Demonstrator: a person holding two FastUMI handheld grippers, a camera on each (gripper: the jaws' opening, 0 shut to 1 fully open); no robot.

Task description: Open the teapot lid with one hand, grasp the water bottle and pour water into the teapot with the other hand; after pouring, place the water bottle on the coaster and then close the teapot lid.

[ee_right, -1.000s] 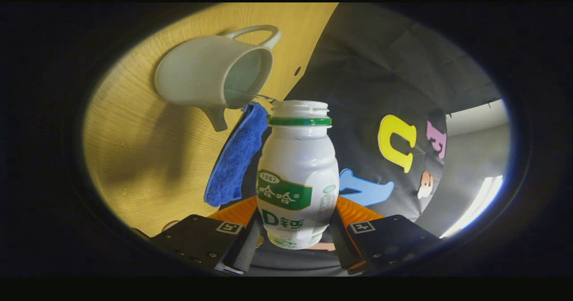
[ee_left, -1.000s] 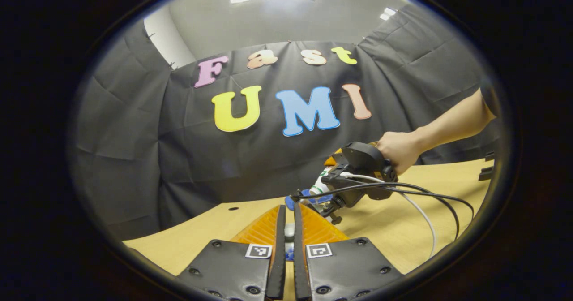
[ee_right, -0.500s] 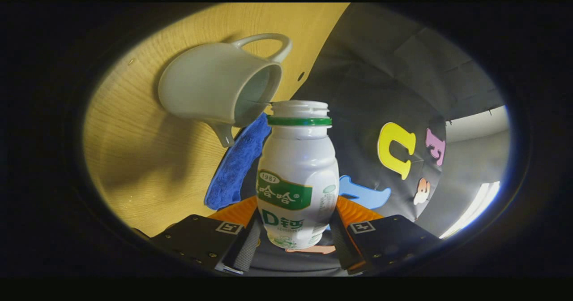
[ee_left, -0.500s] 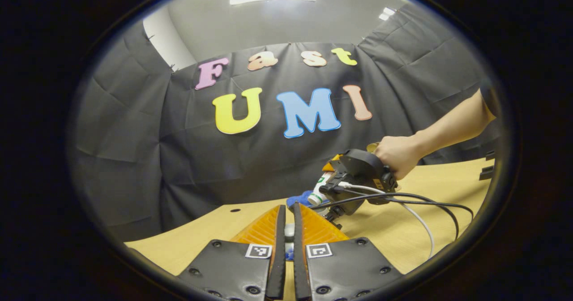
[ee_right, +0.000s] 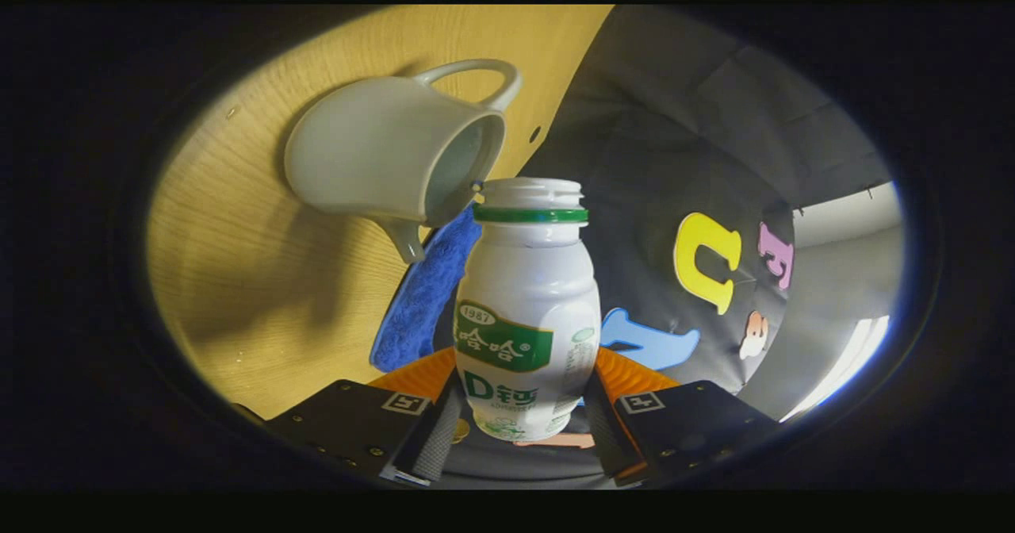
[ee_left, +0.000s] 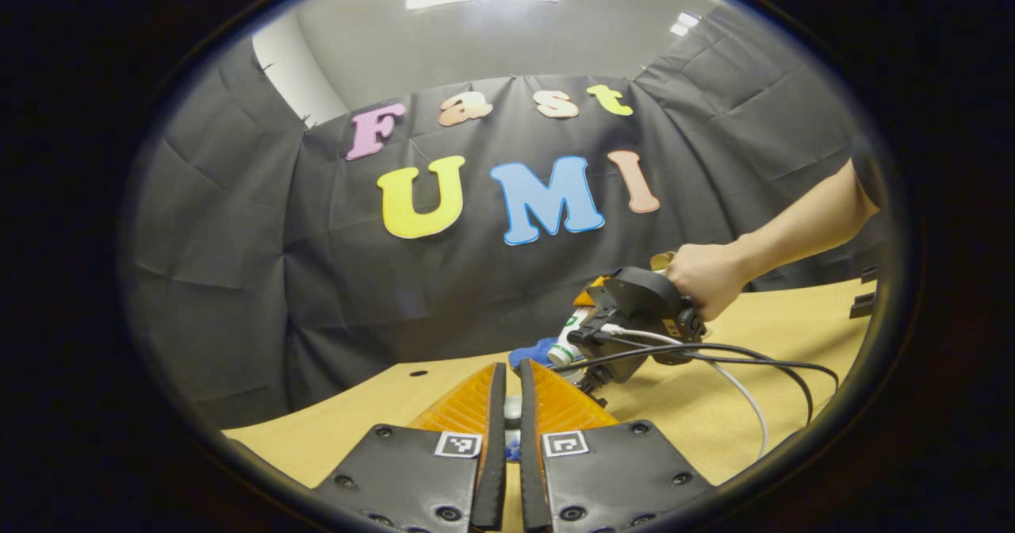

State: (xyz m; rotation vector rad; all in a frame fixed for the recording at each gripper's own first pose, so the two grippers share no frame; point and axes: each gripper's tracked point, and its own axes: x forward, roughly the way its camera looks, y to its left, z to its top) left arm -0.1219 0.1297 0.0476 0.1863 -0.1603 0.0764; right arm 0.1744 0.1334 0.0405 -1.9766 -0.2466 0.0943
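Note:
In the right gripper view my right gripper (ee_right: 519,431) is shut on a white water bottle (ee_right: 527,311) with a green label and no cap. The bottle is tipped over, and its open mouth touches the rim of the white teapot (ee_right: 381,156). The teapot stands uncovered on the table, handle to the far side, spout toward the blue coaster (ee_right: 424,295). In the left gripper view my left gripper (ee_left: 507,386) is closed on a small pale piece, seemingly the teapot lid's knob (ee_left: 512,411), held above the table. Farther off, a hand holds the right gripper (ee_left: 577,341) with the bottle (ee_left: 564,347) tilted down.
The wooden table (ee_left: 714,406) runs to the black booth wall behind. Black and white cables (ee_left: 741,362) trail from the right gripper across the table. Small dark objects (ee_left: 863,304) sit at the table's far right edge. A small hole (ee_left: 417,373) marks the tabletop.
The thin stream from the bottle's mouth into the teapot has stopped. The bottle's mouth has come closer to the teapot's rim. The left gripper has stayed still.

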